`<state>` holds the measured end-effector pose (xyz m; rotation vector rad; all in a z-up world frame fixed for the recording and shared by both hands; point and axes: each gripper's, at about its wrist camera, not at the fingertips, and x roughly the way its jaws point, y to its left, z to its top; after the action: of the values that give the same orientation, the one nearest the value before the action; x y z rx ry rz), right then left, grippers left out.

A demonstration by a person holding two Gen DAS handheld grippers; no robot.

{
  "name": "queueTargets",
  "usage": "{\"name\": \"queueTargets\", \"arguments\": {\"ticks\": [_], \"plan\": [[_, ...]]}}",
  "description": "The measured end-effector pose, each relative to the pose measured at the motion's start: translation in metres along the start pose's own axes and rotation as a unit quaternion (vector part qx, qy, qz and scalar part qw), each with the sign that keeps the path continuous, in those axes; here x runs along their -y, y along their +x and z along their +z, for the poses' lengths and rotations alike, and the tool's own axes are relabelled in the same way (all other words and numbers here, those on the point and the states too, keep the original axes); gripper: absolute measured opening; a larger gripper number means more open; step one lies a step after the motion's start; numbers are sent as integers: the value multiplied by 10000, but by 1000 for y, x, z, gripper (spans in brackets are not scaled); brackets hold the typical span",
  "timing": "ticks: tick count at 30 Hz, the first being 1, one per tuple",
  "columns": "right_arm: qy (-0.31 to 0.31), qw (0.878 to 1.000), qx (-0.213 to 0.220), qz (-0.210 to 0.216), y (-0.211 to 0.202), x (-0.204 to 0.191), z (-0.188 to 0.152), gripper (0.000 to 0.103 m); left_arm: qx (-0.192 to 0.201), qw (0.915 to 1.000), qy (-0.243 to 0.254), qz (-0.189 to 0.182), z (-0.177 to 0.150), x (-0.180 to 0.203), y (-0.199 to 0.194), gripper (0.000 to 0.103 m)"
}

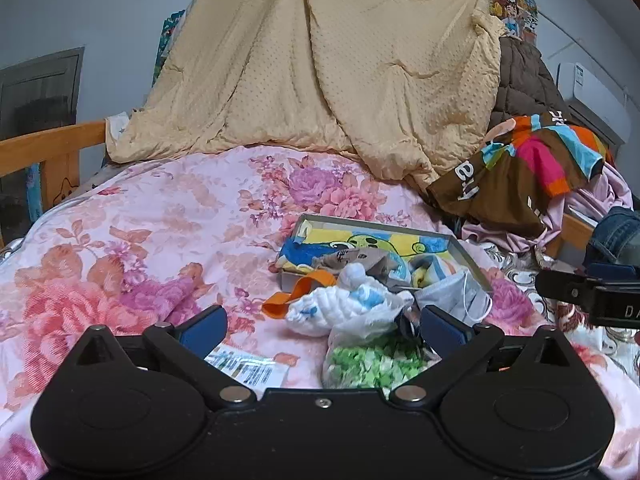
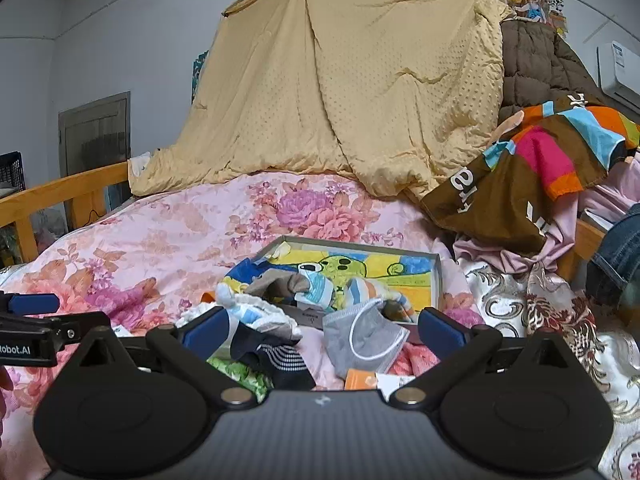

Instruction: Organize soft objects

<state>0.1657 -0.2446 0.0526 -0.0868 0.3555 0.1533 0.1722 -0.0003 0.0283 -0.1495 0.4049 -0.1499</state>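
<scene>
While both of our claws stand wide apart and hold nothing, the left claw (image 1: 322, 330) hovers over a white cloth (image 1: 340, 308) and a bag of green bits (image 1: 370, 360), and the right claw (image 2: 324, 330) hangs above a grey sock (image 2: 360, 340) and a dark striped sock (image 2: 276, 358). These soft things lie heaped on the flowered bed cover (image 1: 140, 240), just in front of a shallow box (image 2: 436, 280) that holds a cartoon towel (image 2: 360, 270) and more socks.

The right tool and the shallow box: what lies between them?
In the right wrist view, a grey sock lies between the open right tool and the shallow box.
</scene>
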Motion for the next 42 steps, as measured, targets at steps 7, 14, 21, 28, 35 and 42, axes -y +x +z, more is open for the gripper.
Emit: {"name": "queueTargets", "arguments": {"ticks": [7, 14, 21, 28, 35, 42], "plan": [[50, 9999, -110, -56, -12, -1, -8, 103, -125, 9998, -130, -40, -10, -5, -12, 102], [32, 9995, -277, -162, -20, -1, -16, 103, -256, 9997, 19, -59, -20, -2, -23, 102], [-108, 9978, -623, -187, -19, -8, -27, 103, -296, 9991, 289, -19, -27, 4, -33, 102], [-415, 9944, -958, -157, -16, -20, -37, 103, -476, 9975, 480, 218, -32, 6, -31, 102], [-890, 9854, -1451, -110, -3, -38, -49, 103, -740, 9935, 484, 723, -34, 1, -26, 102], [-1112, 9829, -1466, -5, -5, -46, -52, 103, -795, 9920, 367, 909, -33, -4, -27, 102]]}}
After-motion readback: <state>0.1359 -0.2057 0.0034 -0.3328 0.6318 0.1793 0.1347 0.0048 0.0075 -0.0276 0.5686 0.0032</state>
